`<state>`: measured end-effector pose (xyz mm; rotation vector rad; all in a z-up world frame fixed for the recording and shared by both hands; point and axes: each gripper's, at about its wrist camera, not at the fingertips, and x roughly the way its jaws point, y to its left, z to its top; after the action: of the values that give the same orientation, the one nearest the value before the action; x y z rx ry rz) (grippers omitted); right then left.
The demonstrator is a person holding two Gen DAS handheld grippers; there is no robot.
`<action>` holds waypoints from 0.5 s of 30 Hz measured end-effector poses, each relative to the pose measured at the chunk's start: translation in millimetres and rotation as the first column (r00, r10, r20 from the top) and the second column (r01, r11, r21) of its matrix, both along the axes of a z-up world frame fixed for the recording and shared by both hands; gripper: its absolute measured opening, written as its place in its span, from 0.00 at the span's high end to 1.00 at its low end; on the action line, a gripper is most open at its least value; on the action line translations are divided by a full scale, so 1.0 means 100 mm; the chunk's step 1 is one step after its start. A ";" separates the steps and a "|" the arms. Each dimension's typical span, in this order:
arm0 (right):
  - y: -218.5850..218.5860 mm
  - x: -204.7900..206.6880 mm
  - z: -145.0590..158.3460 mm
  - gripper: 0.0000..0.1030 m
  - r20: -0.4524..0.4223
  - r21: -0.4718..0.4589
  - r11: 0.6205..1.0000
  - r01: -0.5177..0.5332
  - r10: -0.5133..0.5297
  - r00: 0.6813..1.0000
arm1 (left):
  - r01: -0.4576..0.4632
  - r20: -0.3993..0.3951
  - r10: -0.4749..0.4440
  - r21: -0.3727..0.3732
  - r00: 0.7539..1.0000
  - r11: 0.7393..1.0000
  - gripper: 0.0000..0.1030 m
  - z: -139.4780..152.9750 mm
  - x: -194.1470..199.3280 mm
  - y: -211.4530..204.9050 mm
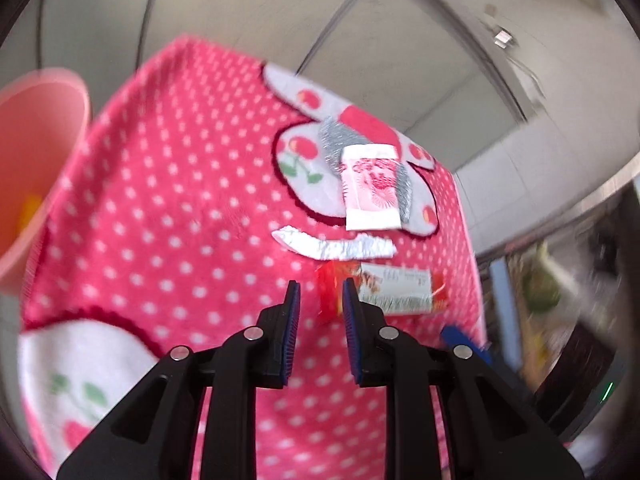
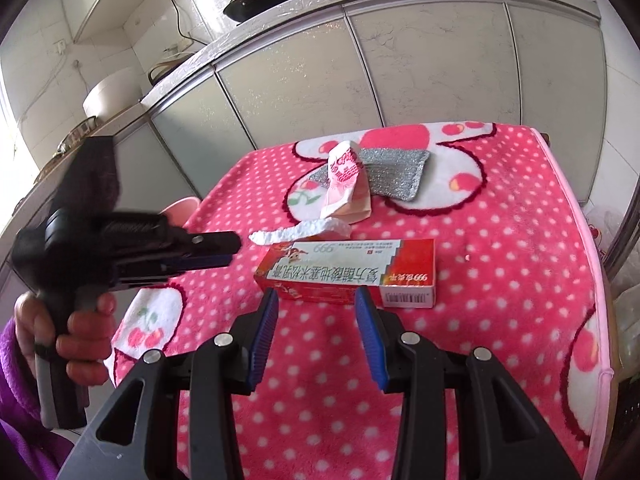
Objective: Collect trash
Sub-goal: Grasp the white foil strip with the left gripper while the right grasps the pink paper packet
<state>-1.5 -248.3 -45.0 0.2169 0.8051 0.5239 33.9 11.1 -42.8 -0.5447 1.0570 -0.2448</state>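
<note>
In the right wrist view, the right gripper point(image 2: 317, 332) has its jaws spread with nothing between them, low in the frame, just before the red and white box point(image 2: 348, 274) at the centre of the pink dotted cloth point(image 2: 500, 264). Above the box lie a crumpled white strip point(image 2: 300, 232), a pink and white wrapper point(image 2: 344, 182) and a silver scouring pad point(image 2: 396, 172). The left gripper point(image 1: 320, 322) is also parted and empty; a pink bin point(image 1: 36, 168) is at the left edge.

Pink bin point(image 1: 36, 168) cut off (left edge), blurred.
</note>
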 end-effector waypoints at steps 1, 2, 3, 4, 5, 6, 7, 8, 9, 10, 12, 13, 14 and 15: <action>-0.01 0.00 0.00 0.62 0.004 0.001 1.000 0.001 -0.001 1.000 | -0.024 -0.033 0.023 -0.027 0.999 0.999 0.78 -0.03 0.06 0.01; -0.02 0.00 0.01 0.62 0.008 0.000 1.000 0.002 -0.002 1.000 | -0.056 -0.072 0.052 -0.048 0.996 0.997 0.75 -0.07 0.12 0.01; -0.04 0.01 0.01 0.62 0.011 0.000 1.000 0.002 -0.002 1.000 | -0.092 -0.103 0.085 -0.068 0.991 0.993 0.69 -0.10 0.18 0.02; -0.05 0.01 0.01 0.62 0.013 0.000 1.000 0.003 -0.003 1.000 | -0.110 -0.115 0.100 -0.078 0.988 0.991 0.65 -0.11 0.20 0.03; -0.05 0.01 0.01 0.62 0.014 0.001 1.000 0.003 -0.003 1.000 | -0.140 -0.140 0.127 -0.086 0.982 0.986 0.64 -0.13 0.24 0.03; -0.06 0.02 0.00 0.62 0.014 0.003 1.000 0.004 -0.004 1.000 | -0.168 -0.167 0.151 -0.090 0.974 0.982 0.64 -0.15 0.28 0.03; -0.07 0.02 0.00 0.62 0.014 0.005 1.000 0.004 -0.004 1.000 | -0.182 -0.182 0.162 -0.100 0.970 0.978 0.63 -0.17 0.31 0.03; -0.08 0.02 -0.01 0.62 0.012 0.007 1.000 0.003 -0.003 1.000 | -0.204 -0.204 0.178 -0.116 0.963 0.972 0.63 -0.19 0.35 0.03; -0.08 0.02 -0.02 0.62 0.009 0.008 1.000 0.002 -0.003 1.000 | -0.218 -0.217 0.188 -0.121 0.958 0.968 0.63 -0.21 0.37 0.02; -0.09 0.03 -0.03 0.62 0.006 0.009 1.000 0.001 -0.001 1.000 | -0.230 -0.227 0.199 -0.117 0.953 0.966 0.63 -0.22 0.40 0.01; -0.09 0.03 -0.05 0.62 0.001 0.010 1.000 0.000 0.000 1.000 | -0.255 -0.241 0.226 -0.096 0.944 0.962 0.63 -0.25 0.45 -0.01; -0.10 0.03 -0.06 0.62 0.000 0.010 1.000 -0.001 0.001 1.000 | -0.270 -0.251 0.241 -0.086 0.938 0.959 0.63 -0.27 0.48 -0.01; -0.10 0.03 -0.06 0.62 0.000 0.009 1.000 -0.001 0.001 1.000 | -0.286 -0.263 0.256 -0.082 0.930 0.955 0.63 -0.30 0.50 -0.01; -0.10 0.03 -0.06 0.62 0.000 0.008 1.000 0.000 0.000 1.000 | -0.297 -0.274 0.265 -0.085 0.925 0.951 0.63 -0.32 0.53 0.00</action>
<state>1.5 -258.3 -50.7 0.2241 0.8027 0.5275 86.5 11.1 -75.1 -0.8521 1.2058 0.0166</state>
